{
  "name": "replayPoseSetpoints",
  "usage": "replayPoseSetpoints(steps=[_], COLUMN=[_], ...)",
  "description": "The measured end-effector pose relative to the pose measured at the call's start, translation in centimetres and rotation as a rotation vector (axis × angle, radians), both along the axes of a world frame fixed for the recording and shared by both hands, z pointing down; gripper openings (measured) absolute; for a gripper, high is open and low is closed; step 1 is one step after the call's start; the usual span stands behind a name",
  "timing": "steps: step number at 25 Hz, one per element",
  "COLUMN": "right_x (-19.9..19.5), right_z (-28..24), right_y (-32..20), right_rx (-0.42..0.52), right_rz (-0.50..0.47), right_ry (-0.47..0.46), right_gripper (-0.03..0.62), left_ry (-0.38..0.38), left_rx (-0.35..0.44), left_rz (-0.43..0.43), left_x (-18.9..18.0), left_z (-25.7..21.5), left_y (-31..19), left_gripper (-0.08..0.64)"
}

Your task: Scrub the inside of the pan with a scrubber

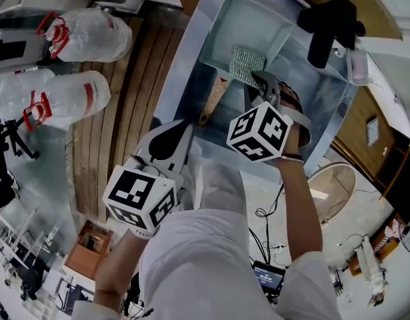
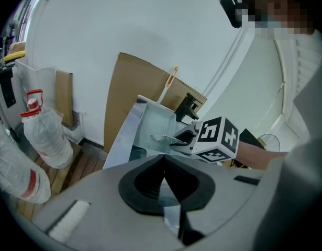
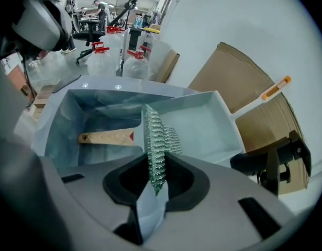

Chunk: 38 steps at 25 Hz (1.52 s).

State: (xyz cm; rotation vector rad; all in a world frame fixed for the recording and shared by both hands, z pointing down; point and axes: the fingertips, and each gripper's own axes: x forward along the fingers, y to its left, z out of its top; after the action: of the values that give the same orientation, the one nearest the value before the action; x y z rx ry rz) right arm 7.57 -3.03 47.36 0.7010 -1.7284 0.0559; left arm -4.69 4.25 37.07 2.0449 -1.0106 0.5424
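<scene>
scrubber (image 3: 156, 140): rough shiny metal mesh | pan (image 3: 202, 124): smooth matt | handle (image 3: 106, 137): bare wood

No word, number or brand name can be read. The cube (image 1: 139, 197) behind the left gripper's (image 2: 163, 161) fingers and the cube (image 1: 258, 133) behind the right gripper's (image 3: 156, 166) fingers carry only black-and-white square code patterns. Well left of the fingers, the plastic bottles (image 1: 91, 35) bear red bands (image 1: 90, 97), possibly printed, but too small to read.

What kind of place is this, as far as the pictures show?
Probably a washing station in a lab or workshop, not a home kitchen: a metal sink holding a pan, big water jugs on a slatted wood floor, office chairs farther off.
</scene>
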Motion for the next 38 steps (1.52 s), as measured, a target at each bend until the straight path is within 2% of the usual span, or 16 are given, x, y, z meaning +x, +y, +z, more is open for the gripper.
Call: replayPoseSetpoints(steps=[5,11,19,30,34,38], right_x=[-0.6,-0.8,-2.1,-6.4,-6.7,-5.7], right_z=[-0.1,-0.1,-0.1,0.4,0.1,-0.7], right_y=[1.2,1.6,1.0,-0.4,-1.0,-2.7], right_rx=[-0.118,-0.188,-0.204,-0.212,-0.212,-0.148], right_rz=[0.041,0.060,0.028,-0.035,0.001,0.086], right_ry=[-0.074,-0.127,-0.134,-0.167,-0.204,-0.238], right_gripper=[0.065,0.066,0.066,0.066,0.066,0.066], left_ry=[0.003,0.004,0.006,-0.001,-0.001,0.003], left_rx=[0.005,0.014,0.014,0.006,0.003,0.003], left_rz=[0.000,-0.007,-0.021,-0.067,-0.082,-0.087], left_x=[0.0,-0.2,-0.7,-2.2,-2.7,-2.7], left_z=[-0.4,-0.9,-1.0,-0.6,-0.5,-0.5], left_y=[0.0,-0.3,-0.3,-0.1,-0.2,-0.3], left_gripper=[0.005,0.005,0.005,0.005,0.005,0.005])
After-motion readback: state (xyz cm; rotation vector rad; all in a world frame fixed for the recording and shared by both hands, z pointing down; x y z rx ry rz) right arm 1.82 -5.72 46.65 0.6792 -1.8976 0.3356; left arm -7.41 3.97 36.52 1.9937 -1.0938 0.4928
